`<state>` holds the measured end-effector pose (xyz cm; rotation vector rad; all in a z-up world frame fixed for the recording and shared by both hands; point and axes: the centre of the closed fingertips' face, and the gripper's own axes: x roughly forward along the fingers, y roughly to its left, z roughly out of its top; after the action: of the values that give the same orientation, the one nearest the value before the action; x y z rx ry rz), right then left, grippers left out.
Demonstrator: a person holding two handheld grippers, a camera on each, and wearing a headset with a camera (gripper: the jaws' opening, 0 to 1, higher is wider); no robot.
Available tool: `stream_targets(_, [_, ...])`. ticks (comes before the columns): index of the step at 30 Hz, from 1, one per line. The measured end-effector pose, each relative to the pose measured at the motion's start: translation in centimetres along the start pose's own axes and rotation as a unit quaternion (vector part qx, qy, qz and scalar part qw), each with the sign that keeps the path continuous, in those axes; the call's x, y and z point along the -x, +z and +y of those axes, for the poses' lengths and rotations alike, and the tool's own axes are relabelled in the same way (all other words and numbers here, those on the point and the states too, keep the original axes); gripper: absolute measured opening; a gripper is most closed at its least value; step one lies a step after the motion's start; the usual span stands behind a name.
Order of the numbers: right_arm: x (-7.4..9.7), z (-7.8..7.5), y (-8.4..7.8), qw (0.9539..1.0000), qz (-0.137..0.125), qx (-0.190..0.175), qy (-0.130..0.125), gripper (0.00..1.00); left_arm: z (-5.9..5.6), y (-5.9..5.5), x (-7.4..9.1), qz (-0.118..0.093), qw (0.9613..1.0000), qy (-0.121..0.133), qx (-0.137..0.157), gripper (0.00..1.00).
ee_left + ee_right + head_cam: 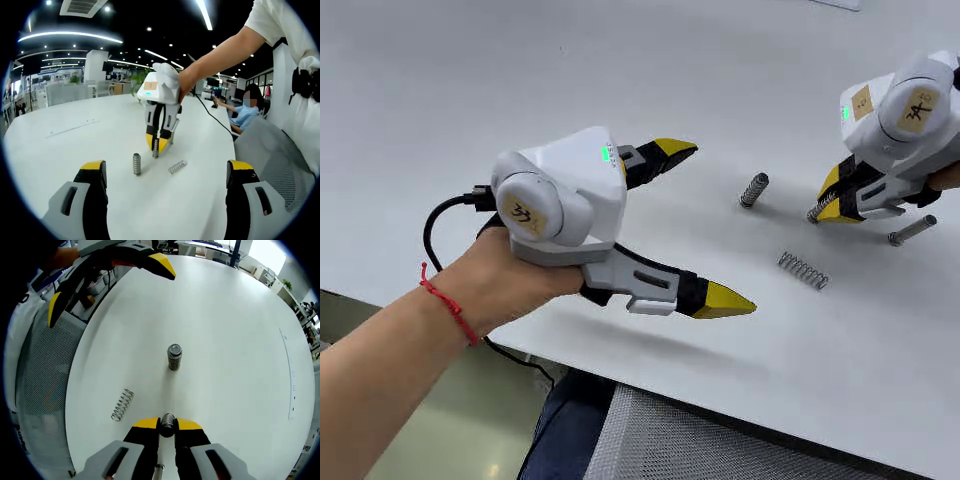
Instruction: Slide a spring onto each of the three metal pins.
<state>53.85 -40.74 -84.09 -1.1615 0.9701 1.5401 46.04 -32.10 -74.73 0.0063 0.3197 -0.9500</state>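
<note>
Head view: slender coiled metal spring [803, 270]

Spring [803, 270] on table [470, 90], near standing pin [753, 189]

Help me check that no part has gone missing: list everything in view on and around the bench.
Standing pin with spring: 1, grey metal, upright on the table between the two grippers.
Held pin with spring: 1, grey metal, clamped at the right gripper's tips, low over the table.
Loose spring: 1, silver, lying flat on the table, nearer the person than the pins.
Bare pin: 1, grey metal, lying flat beside the right gripper.
Table: 1, white.
Mesh chair: 1, grey, at the table's near edge.
Left hand-held gripper: 1, white with yellow tips, open, over the near edge.
Right hand-held gripper: 1, white with yellow tips, shut.
Left hand: 1, red string at the wrist.
</note>
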Motion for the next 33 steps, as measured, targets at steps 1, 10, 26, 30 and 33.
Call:
stream_targets(1, [0.0, 0.0, 0.1, 1.0, -0.001, -0.001, 0.0, 0.08, 0.0, 0.0, 0.0, 0.0, 1.0, 0.0, 0.0, 0.99])
stream_targets(10, [0.0, 0.2, 0.3, 1.0, -0.007, -0.006, -0.001, 0.11, 0.0, -0.1, 0.2, 0.004, 1.0, 0.003, 0.0, 0.99])
stream_targets(26, [3.4, 0.2, 1.5, 0.9966, -0.067, -0.04, -0.026, 0.26, 0.1, 0.4, 0.5, 0.012, 0.9999, 0.006, -0.008, 0.99])
stream_targets(30, [4.3, 0.6, 1.6, 0.9955, -0.078, -0.041, -0.034, 0.32, 0.0, 0.6, 0.5, 0.015, 0.9998, 0.006, -0.012, 0.99])
stream_targets(33, [5.0, 0.7, 1.4, 0.9939, -0.093, -0.045, -0.039, 0.39, -0.1, 0.7, 0.6, 0.017, 0.9997, 0.007, -0.015, 0.99])
